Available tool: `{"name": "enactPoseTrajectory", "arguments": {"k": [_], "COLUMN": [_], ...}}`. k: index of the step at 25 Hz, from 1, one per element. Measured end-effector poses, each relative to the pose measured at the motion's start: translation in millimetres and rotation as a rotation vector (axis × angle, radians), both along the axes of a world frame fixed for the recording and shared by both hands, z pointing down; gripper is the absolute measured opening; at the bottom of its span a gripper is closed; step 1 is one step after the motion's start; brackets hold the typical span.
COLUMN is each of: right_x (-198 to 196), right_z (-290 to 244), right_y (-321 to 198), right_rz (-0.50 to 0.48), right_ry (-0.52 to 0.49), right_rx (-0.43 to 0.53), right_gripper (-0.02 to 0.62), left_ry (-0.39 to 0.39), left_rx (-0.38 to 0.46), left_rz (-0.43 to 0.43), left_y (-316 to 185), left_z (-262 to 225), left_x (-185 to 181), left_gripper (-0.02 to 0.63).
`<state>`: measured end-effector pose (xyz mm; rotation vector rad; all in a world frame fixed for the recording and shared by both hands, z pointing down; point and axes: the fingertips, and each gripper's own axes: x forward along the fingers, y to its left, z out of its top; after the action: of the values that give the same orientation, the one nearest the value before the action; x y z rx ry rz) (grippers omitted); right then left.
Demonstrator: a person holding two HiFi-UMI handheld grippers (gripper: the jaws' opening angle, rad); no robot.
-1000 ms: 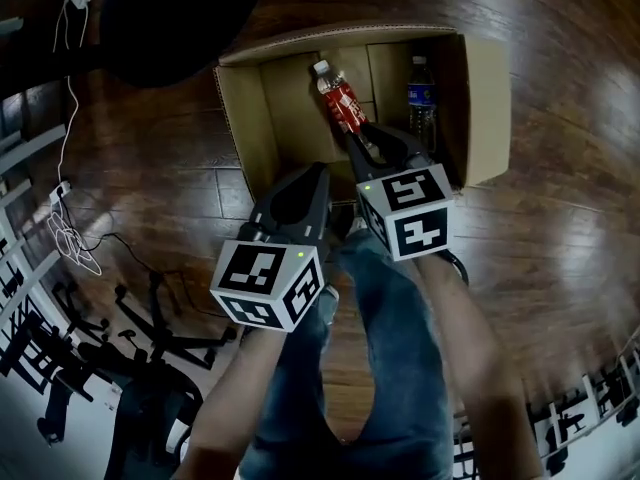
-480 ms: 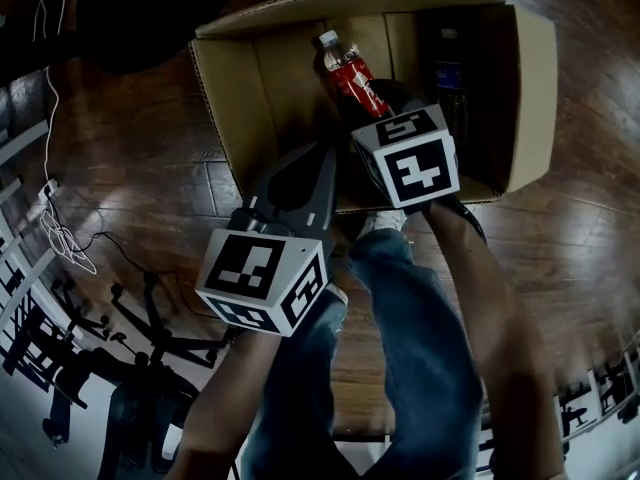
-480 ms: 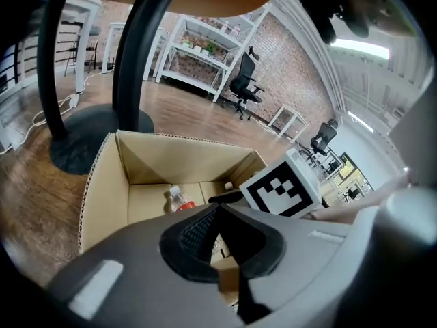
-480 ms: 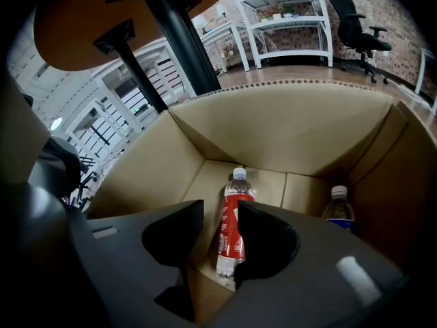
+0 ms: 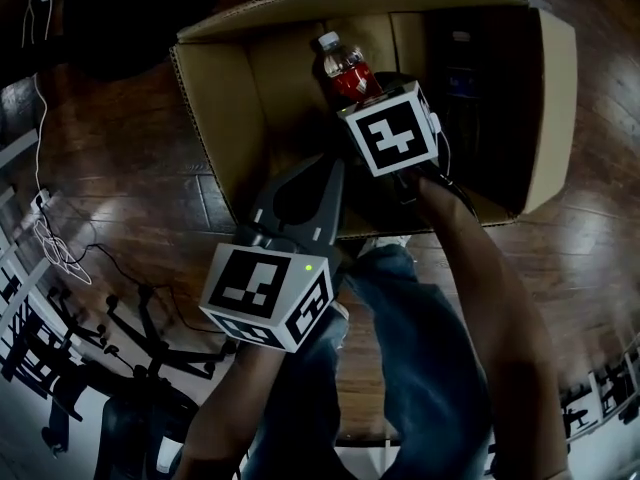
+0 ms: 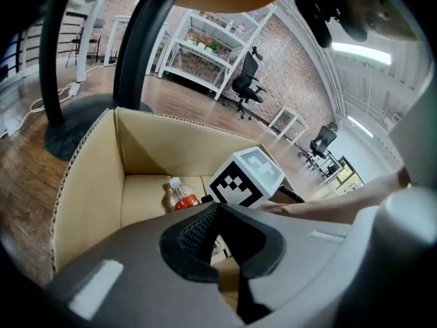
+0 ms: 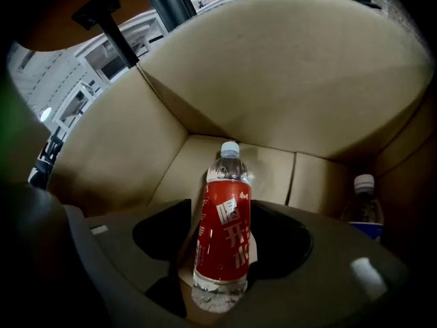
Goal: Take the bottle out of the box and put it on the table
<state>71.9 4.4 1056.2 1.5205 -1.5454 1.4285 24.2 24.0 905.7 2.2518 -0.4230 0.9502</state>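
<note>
1. The wooden floor (image 5: 120,148) fills the head view. A black round base (image 5: 130,18) stands on it at the top left, and a white cable (image 5: 45,238) trails along the left edge.
2. The open cardboard box (image 5: 215,118) sits on that floor just ahead of your legs (image 5: 420,368), with its flaps up. Both grippers point down into it.
3. Your left gripper (image 5: 330,165) hovers over the near part of the box, to the left of the other gripper. In the left gripper view its jaws meet at the tips and nothing is between them. Its marker cube (image 5: 265,293) sits back over your knee.
4. Your right gripper (image 7: 220,214) reaches deeper into the box, and its marker cube (image 5: 390,133) covers most of it from above. Its jaws have just been opening and now stand wide. The red-labelled bottle is between them, but the pads do not clamp it, so the grip is released.
5. The red-labelled bottle (image 7: 225,244) is inside the box, upright, with its white cap up. In the head view it shows just beyond the right gripper's cube, left of the box's middle. You cannot tell from these views whether its base is resting on the box bottom.
6. A second bottle with a blue label (image 7: 360,207) stands in the shadowed right corner of the box, apart from both grippers.
</note>
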Motion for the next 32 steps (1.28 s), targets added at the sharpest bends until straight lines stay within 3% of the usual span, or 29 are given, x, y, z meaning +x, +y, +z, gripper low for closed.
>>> {"name": "enactPoseTrajectory", "arguments": {"k": [11,19,26,32], "right_x": [-4.9,-5.9,-4.5,-7.6], "right_z": [37.0,49.7,45.7,13.2], "right_y": [-13.0,-13.5,-6.5,-2.8], "right_rz": [-0.062,-0.03,0.015,0.011], "right_ry": [0.024,0.005,0.004,0.011], "right_rx": [-0.098,-0.135,-0.139,-0.04], "right_gripper": [0.311,0.318,0.299,0.299], "left_ry": [0.021,0.023,0.013,0.001], "left_rx": [-0.012,-0.031,-0.028,-0.014], "left_rz": [0.0,0.002,0.021,0.026], "left_y": [-3.2,-3.1,-1.3,-6.0], "left_z": [17.4,23.4,24.6,8.1], "left_x": [-4.1,-4.3,-7.5,-8.4], "left_gripper": [-0.005,-0.005,-0.005,-0.005]}}
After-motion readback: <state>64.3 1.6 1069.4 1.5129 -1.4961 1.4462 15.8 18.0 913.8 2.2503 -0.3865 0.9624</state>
